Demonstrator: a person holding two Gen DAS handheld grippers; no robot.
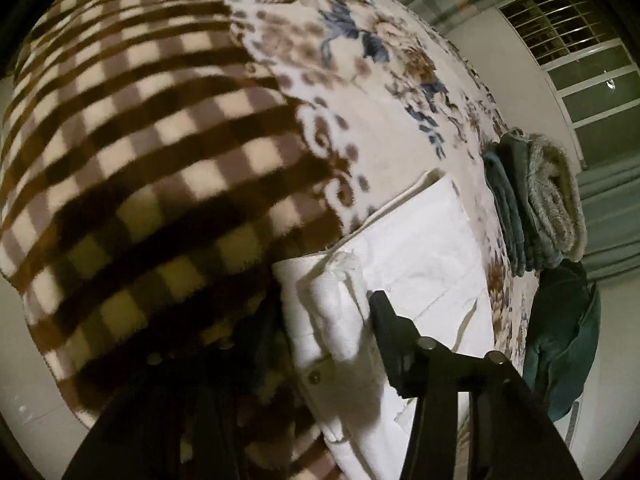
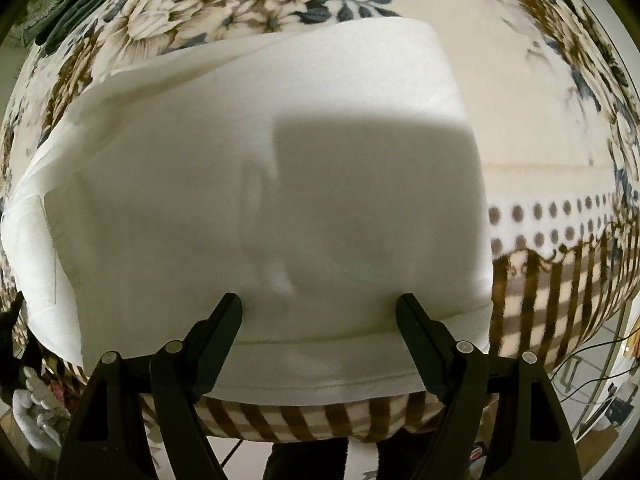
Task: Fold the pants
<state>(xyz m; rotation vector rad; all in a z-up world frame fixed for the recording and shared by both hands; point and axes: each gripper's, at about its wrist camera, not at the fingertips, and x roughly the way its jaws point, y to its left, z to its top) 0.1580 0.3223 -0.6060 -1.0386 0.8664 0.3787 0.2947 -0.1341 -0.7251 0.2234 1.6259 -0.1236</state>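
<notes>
The white pants [image 2: 248, 168] lie folded on a bed blanket with checks and flowers. In the right wrist view my right gripper [image 2: 320, 304] is open, its two black fingers spread over the near hem of the pants. In the left wrist view the pants [image 1: 424, 248] show a waistband with a button and a bunched fold. Only one black finger [image 1: 384, 312] of my left gripper shows, resting on the white fabric by that fold. The other finger is lost in the dark at the lower left.
A stack of folded dark green and grey clothes [image 1: 532, 208] sits on the bed beyond the pants. A teal garment [image 1: 564, 332] hangs off the bed's edge. The checked blanket part [image 1: 140, 152] spreads left. The floor shows below the bed edge [image 2: 320, 428].
</notes>
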